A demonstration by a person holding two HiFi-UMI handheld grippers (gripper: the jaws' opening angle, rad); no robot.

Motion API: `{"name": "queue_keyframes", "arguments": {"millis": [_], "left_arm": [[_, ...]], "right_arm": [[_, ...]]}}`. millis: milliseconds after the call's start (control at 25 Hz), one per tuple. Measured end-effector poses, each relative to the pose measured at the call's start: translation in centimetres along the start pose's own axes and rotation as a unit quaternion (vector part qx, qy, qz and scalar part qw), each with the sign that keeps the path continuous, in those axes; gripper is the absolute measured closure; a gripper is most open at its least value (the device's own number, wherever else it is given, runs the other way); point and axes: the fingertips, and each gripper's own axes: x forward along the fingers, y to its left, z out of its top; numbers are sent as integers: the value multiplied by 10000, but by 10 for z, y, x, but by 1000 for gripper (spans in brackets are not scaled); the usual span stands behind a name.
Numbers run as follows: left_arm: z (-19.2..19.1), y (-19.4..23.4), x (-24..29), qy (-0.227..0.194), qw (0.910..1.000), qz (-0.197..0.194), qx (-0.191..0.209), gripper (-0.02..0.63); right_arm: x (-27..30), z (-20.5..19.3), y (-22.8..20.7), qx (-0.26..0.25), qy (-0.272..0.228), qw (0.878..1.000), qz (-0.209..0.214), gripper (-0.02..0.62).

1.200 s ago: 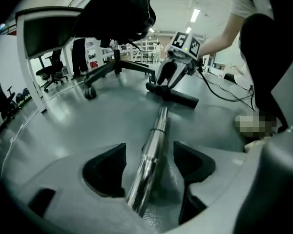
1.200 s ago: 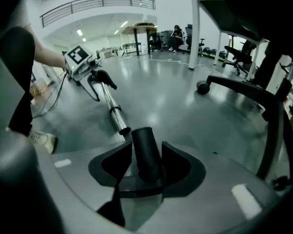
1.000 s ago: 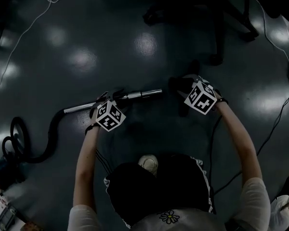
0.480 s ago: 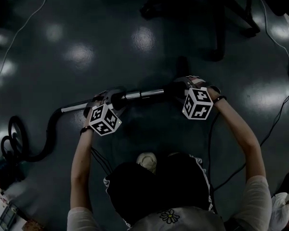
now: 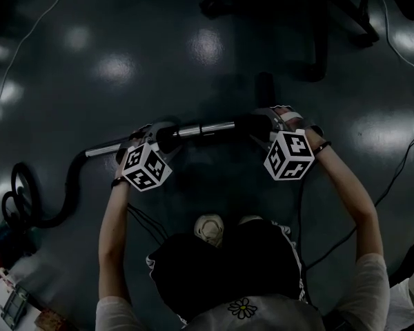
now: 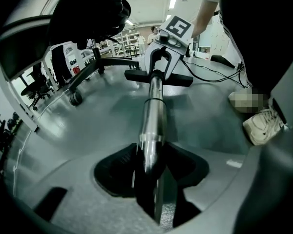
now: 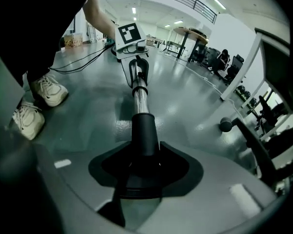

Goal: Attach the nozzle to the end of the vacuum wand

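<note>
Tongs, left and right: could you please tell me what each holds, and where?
Left tongs, just closed, grip the metal wand on its shaft; right tongs grip the black nozzle by its neck.

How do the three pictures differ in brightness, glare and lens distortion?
Head view: very dark and underexposed, with soft white glare patches on the glossy dark floor. Left gripper view: well lit, strong fisheye bending towards the edges, a bright streak along the shiny metal vacuum wand. Right gripper view: also bright and fisheye, the black plastic nozzle sharp, dark corners.
</note>
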Motion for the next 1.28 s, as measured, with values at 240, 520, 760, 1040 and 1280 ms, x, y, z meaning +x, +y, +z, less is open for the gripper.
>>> {"name": "queue_keyframes", "arguments": {"millis": [240, 520, 760, 1040, 1280], "left_arm": [[1, 2, -6, -17, 9995, -220, -219, 413], [1, -30, 23, -95, 9983, -553, -135, 411], [2, -31, 23, -136, 9991, -388, 37, 413], [6, -36, 15, -369, 9984, -425, -59, 416], [10, -29, 13, -367, 9987, -326, -113, 410]], "right_arm": [[-5, 24, -6, 407, -44, 9991, -83, 407], [19, 3, 30, 172, 357, 9957, 842, 421], [29, -13, 32, 689, 1390, 9756, 1555, 386], [24, -7, 42, 208, 846, 9882, 1260, 402], [25, 17, 34, 1166, 294, 9834, 1359, 409]]}}
